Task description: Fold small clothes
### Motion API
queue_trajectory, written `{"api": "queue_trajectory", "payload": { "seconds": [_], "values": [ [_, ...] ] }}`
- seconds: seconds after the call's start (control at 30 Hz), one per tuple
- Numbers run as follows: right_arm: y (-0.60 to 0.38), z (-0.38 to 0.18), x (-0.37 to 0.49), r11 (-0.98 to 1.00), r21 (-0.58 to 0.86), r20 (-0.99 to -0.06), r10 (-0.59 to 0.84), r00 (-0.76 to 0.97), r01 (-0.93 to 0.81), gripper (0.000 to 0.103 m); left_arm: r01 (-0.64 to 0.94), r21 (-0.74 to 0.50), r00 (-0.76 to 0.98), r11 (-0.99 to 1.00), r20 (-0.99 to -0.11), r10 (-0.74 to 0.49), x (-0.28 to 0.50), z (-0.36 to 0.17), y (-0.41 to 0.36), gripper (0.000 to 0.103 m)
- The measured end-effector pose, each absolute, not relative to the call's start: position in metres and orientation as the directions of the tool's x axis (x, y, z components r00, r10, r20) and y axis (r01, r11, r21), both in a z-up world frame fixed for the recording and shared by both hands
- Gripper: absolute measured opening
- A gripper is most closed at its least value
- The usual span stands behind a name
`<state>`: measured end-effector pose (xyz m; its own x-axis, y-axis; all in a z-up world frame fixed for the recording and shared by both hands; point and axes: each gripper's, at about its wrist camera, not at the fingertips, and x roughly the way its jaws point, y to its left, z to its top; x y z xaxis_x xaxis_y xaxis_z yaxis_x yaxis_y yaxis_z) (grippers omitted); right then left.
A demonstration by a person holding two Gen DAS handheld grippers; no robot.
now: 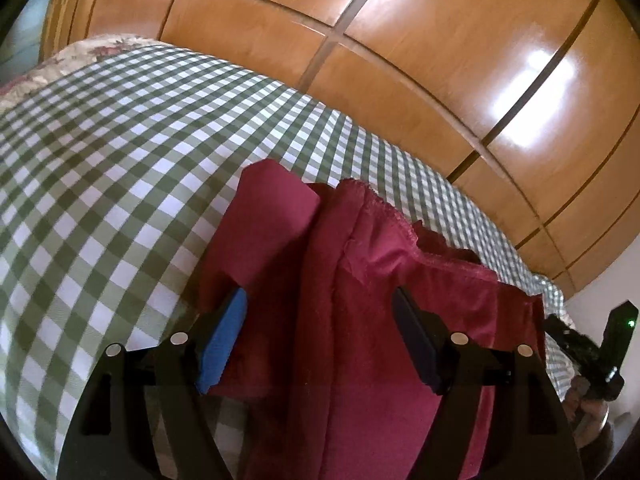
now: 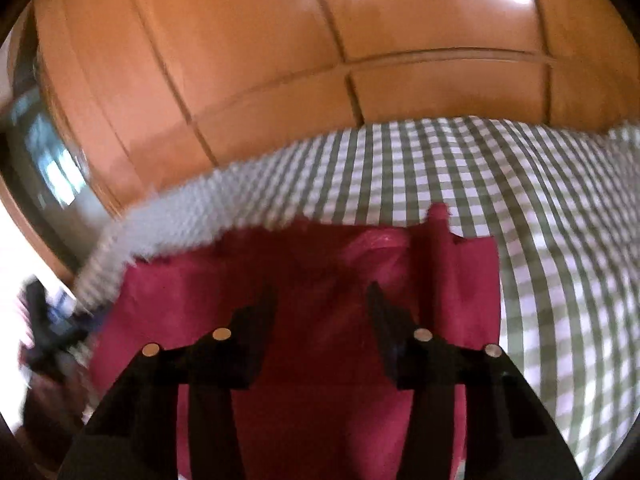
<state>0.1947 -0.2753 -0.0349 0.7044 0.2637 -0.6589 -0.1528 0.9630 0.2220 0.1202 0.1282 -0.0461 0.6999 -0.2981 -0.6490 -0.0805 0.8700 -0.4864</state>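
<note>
Nearest, the left gripper (image 1: pixel 320 340) is seen with jaws spread wide above the cloth, nothing pinched. The right gripper (image 2: pixel 322 332) is blurred; its jaws are parted over the cloth, apparently empty. One dark red garment (image 1: pixel 360 280) is laid, partly folded with a frayed edge uppermost, on one green-and-white checked bedcover (image 1: pixel 120 160). At the frame's right edge the other handheld gripper is glimpsed. One floral pillow (image 1: pixel 100 50) is noted at the bed's far end. Behind, glossy wooden wardrobe panels (image 1: pixel 400 40) are recorded.
</note>
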Motion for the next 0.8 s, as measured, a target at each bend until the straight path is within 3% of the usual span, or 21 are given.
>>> {"api": "queue_trajectory", "payload": {
  "seconds": [0.13, 0.23, 0.33, 0.7, 0.77, 0.8],
  "values": [
    [-0.27, -0.053, 0.219, 0.986, 0.125, -0.707, 0.164, 0.688, -0.107, 0.036, -0.099, -0.396, 0.675, 0.913, -0.701, -0.231, 0.137, -0.034, 0.125, 0.074],
    [-0.276, -0.073, 0.232, 1.0, -0.006, -0.718, -0.005, 0.696, 0.002, 0.036, -0.103, -0.333, 0.66, 0.937, -0.728, -0.186, 0.154, -0.028, 0.119, 0.074],
    [-0.292, -0.085, 0.229, 0.995, 0.089, -0.693, 0.027, 0.72, 0.048, 0.037, -0.11, -0.29, 0.642, 0.951, -0.751, -0.155, 0.166, -0.031, 0.113, 0.074],
    [-0.282, -0.083, 0.226, 0.998, 0.061, -0.675, 0.025, 0.738, 0.023, 0.048, -0.123, -0.224, 0.577, 0.967, -0.809, -0.115, 0.195, -0.058, 0.101, 0.074],
    [-0.281, -0.084, 0.228, 0.998, 0.054, -0.673, 0.019, 0.739, 0.024, 0.049, -0.099, -0.211, 0.584, 0.972, -0.804, -0.115, 0.196, -0.056, 0.095, 0.07],
    [-0.281, -0.084, 0.228, 0.998, 0.056, -0.672, 0.02, 0.74, 0.025, 0.049, -0.093, -0.2, 0.587, 0.975, -0.802, -0.108, 0.196, -0.054, 0.092, 0.064]
  ]
}}
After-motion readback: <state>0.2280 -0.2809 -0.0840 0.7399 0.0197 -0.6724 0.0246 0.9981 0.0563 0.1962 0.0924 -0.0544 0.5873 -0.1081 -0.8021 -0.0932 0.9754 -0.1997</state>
